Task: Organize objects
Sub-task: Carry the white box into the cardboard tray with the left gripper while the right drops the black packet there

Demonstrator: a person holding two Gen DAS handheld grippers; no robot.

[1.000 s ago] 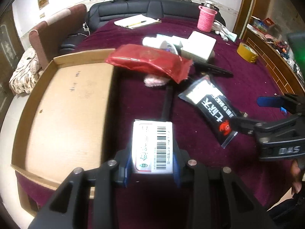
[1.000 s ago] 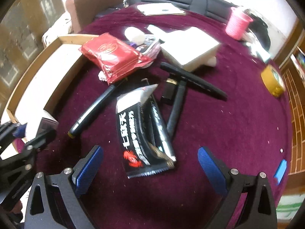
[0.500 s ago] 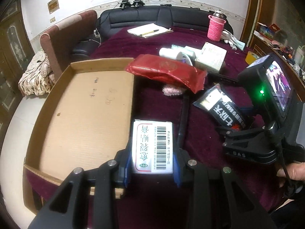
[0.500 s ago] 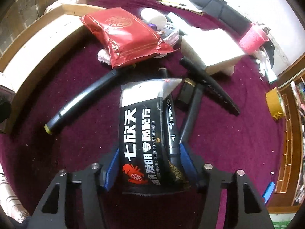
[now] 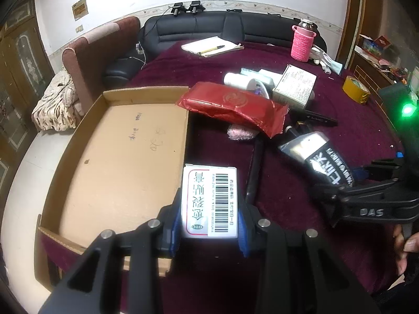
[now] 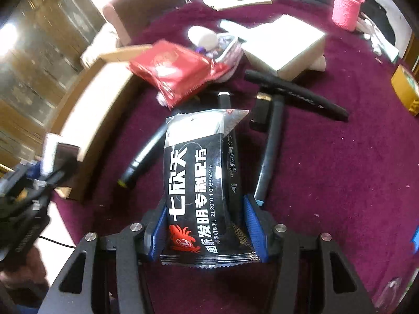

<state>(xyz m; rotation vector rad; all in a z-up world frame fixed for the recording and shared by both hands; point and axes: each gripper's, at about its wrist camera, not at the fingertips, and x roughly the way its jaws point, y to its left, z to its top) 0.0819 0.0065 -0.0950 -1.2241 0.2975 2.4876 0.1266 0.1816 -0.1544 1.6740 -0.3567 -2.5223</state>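
Observation:
My left gripper (image 5: 209, 235) is shut on a small white box with a barcode (image 5: 209, 196), held just over the right wall of the open cardboard tray (image 5: 117, 157). In the right wrist view, my right gripper (image 6: 207, 230) has its jaws closing on a black snack packet with white lettering (image 6: 199, 183). Both blue pads press on the packet's sides. A black marker (image 6: 233, 157) lies along the packet's right edge between the jaws. The left wrist view shows the same packet (image 5: 322, 159) with the right gripper (image 5: 366, 209) over its near end.
On the maroon cloth lie a red foil packet (image 6: 172, 70), several black markers (image 6: 269, 151), a white box (image 6: 282, 44), a white bottle (image 6: 203, 35), a pink cup (image 6: 345, 7) and a yellow tape roll (image 5: 356, 93). A sofa and papers are at the back.
The right gripper dropped over the black packet and went from wide open to closed on its sides. The left gripper kept its hold on the white box and tilted up slightly.

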